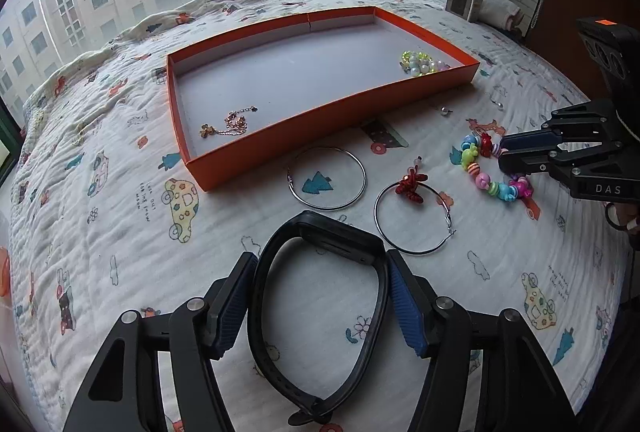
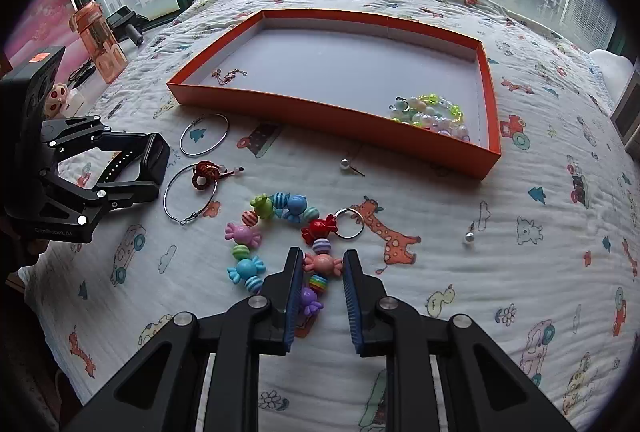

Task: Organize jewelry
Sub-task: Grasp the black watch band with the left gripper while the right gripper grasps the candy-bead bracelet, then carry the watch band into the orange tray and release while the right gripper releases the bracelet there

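Right wrist view: right gripper (image 2: pixel 319 264) jaws narrowed astride candy-bead bracelet (image 2: pixel 280 244), nearside of orange tray (image 2: pixel 332 104); floppy, light; pinch one bead.

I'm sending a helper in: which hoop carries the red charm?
Start at the orange tray on the quilt. Two hoops lie before its near wall; take the one nearer the candy bracelet. Only it has a red knot; the other hoop is bare.
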A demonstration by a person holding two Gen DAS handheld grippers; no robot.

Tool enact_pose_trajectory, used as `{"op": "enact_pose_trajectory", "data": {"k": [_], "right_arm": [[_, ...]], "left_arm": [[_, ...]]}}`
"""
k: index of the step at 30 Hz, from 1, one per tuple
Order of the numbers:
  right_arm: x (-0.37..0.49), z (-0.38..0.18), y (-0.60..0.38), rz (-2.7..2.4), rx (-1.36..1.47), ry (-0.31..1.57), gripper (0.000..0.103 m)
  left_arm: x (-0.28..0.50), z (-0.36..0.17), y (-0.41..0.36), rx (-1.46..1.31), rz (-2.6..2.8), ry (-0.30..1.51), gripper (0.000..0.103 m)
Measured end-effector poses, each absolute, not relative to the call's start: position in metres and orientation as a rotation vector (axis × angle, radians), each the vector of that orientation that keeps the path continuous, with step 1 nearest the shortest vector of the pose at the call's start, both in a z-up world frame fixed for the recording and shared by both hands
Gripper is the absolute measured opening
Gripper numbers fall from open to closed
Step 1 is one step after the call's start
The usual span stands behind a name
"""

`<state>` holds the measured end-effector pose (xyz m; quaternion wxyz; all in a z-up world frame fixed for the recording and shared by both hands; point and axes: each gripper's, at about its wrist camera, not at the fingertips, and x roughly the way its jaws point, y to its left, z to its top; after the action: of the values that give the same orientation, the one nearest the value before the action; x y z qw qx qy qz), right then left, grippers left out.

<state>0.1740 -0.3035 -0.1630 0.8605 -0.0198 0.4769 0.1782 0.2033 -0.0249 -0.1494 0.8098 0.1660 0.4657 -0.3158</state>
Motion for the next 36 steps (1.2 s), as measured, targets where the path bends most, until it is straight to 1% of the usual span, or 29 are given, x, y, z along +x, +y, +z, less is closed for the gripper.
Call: {"op": "enact_pose_trajectory", "data": {"k": [4, 8, 13, 19, 27, 36], "right_arm": [[0.170, -0.157, -0.303, 0.377, -0.030, 0.981, 0.023], [0.168, -0.148, -0.302, 0.384, -0.026, 0.956, 0.023], [0.165, -0.136, -0.302, 0.387, -0.025, 0.923, 0.023], [0.164, -0.120, -0.304, 0.386, -0.026, 0.878, 0.023], [0.165, -0.097, -0.312, 0.376, -0.029, 0.816, 0.023], [0.180, -0.067, -0.324, 0.356, -0.041, 0.732, 0.023]], "left_arm": [[0.199, -0.148, -0.025, 0.343, -0.668, 0.988, 0.058], [0.195, -0.147, -0.022, 0.311, -0.659, 0.989, 0.055], [0.189, -0.142, -0.017, 0.253, -0.640, 0.991, 0.055], [0.182, -0.123, -0.011, 0.202, -0.616, 0.958, 0.055], [0.181, -0.083, -0.014, 0.147, -0.586, 0.883, 0.055], [0.200, -0.034, -0.041, 0.100, -0.583, 0.783, 0.055]]}}
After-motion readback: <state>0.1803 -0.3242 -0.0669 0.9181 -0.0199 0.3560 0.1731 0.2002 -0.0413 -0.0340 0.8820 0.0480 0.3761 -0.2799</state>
